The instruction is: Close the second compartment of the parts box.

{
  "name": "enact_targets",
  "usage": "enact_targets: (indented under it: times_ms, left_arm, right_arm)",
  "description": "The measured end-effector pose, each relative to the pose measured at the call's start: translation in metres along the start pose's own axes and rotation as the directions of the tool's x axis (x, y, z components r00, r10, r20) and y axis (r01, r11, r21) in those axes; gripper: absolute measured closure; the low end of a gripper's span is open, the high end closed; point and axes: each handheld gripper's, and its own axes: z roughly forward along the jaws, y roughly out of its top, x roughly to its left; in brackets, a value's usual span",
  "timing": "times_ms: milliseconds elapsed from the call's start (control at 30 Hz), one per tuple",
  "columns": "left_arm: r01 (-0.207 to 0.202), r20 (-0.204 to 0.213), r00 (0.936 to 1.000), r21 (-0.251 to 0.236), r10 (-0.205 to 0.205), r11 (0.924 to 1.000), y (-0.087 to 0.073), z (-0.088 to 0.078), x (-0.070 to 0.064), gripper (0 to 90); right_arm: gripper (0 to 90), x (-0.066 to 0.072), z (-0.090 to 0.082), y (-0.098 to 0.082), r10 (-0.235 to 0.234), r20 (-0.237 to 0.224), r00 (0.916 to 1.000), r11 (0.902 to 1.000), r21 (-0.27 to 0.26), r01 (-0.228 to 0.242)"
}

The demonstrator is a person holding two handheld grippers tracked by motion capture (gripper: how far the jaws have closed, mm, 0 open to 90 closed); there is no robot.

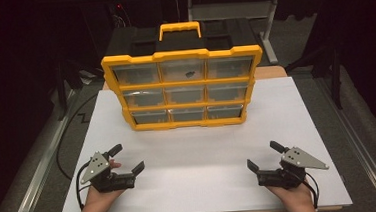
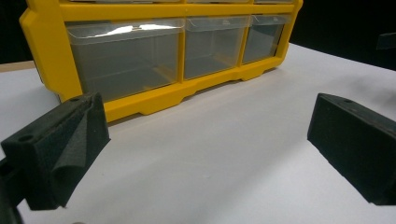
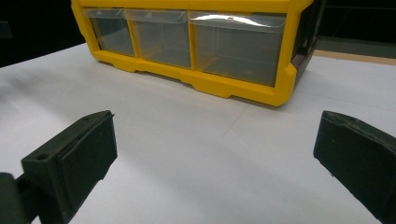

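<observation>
The yellow organizer [image 1: 184, 88] stood upright toward the far side of the white table [image 1: 200, 160], centred between left and right, its black carry case behind and a yellow handle [image 1: 179, 30] on top. It held 9 clear drawers in 3 rows of 3, and every drawer sat flush in its frame. 1 small dark item [image 1: 190, 74] lay inside the top middle drawer; what it was could not be told.

The left gripper [image 1: 127, 159] rested near the table's near left corner, and the right gripper [image 1: 264, 155] near the near right corner (both well apart from the organizer). Each had its jaws spread wide with nothing between them, only bare table, as the 2 gripper views confirmed. In those views the bottom row of drawers [image 2: 126, 56] faced the jaws, shut and seemingly empty.

Judged from this, no work on the organizer showed as underway: no drawer was pulled out and nothing was held. Whatever handling of the drawers was intended appeared to lie ahead, starting with a reach from the near edge toward the cabinet front.
</observation>
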Motion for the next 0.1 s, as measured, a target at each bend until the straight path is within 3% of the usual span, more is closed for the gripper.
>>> enact_targets:
  times_ms: [100]
  left_arm:
    - [-0.001,0.000,1.0000,0.001,0.001,1.0000,0.0001,-0.0002,-0.0006,0.2]
  right_arm:
    - [0.3,-0.0011,-0.0010,-0.0002,0.000,0.007,1.0000,1.0000,-0.007,0.001]
